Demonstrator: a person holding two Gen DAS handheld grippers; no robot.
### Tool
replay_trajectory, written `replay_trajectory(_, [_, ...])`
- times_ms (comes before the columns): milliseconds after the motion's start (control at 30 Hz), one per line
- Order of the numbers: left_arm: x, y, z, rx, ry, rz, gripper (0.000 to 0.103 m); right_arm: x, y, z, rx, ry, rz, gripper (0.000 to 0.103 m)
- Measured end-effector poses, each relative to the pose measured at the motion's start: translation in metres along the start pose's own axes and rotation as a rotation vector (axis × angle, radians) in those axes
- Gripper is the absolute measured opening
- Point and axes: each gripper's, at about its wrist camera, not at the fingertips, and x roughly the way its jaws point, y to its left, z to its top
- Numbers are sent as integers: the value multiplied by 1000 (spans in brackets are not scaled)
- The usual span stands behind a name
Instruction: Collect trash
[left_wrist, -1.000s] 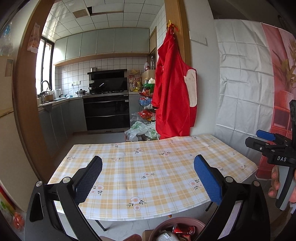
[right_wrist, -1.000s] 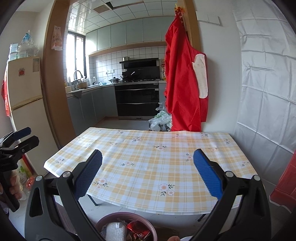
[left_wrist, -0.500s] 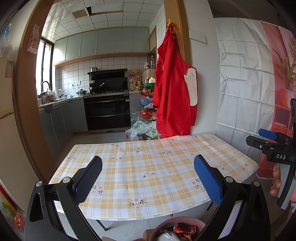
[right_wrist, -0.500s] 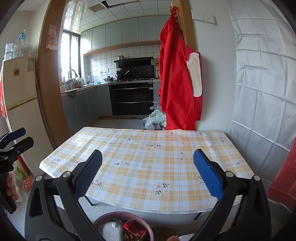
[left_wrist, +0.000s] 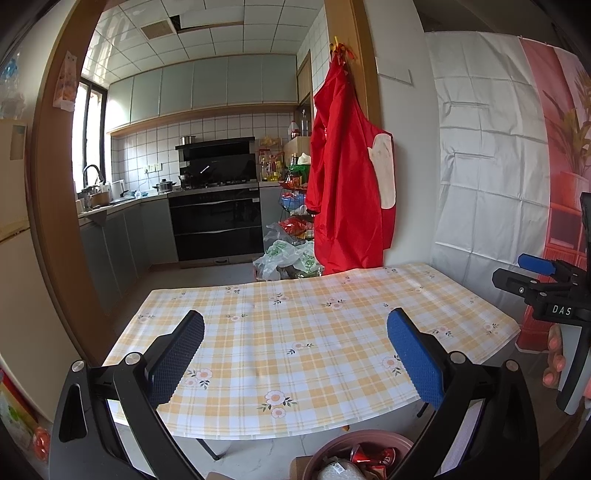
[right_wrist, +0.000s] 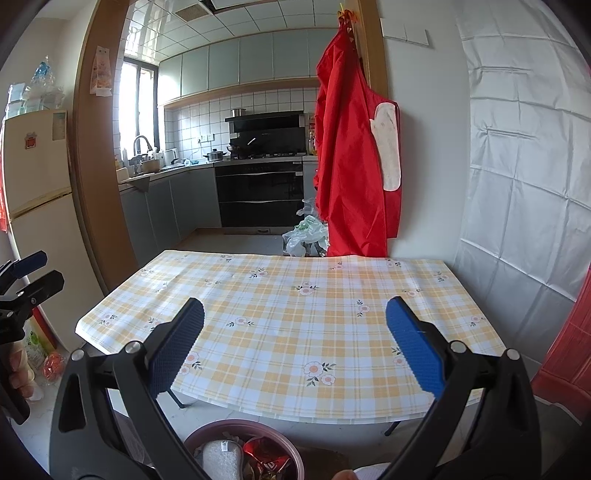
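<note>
Clearly legible, the white letters "DAS" mark the body of my right gripper (left_wrist: 546, 291), seen side-on at the edge of the left wrist view with fingertips of the person's hand (left_wrist: 554, 354) curled round its handle. Through each camera I look along two blue-padded fingers spread wide with nothing between them: my left gripper (left_wrist: 295, 354) and the right one alike hang just short of the near edge of the worktop (left_wrist: 314, 325), covered by a yellow-checked, flower-printed cloth. Below that edge, on the floor, stands one pink-rimmed trash bin (right_wrist: 291, 450) holding the collected trash, a red crumpled wrapper (right_wrist: 266, 458) and a white packet (right_wrist: 221, 458). Behind the worktop one red apron (right_wrist: 354, 158) hangs by the kitchen doorway, and one fridge (right_wrist: 37, 206) stands at far left.
</note>
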Motion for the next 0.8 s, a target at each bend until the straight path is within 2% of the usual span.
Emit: replay_trajectory(800, [-1, 5, 2, -4, 7, 19, 97, 0, -1, 0, 1, 10, -6, 97])
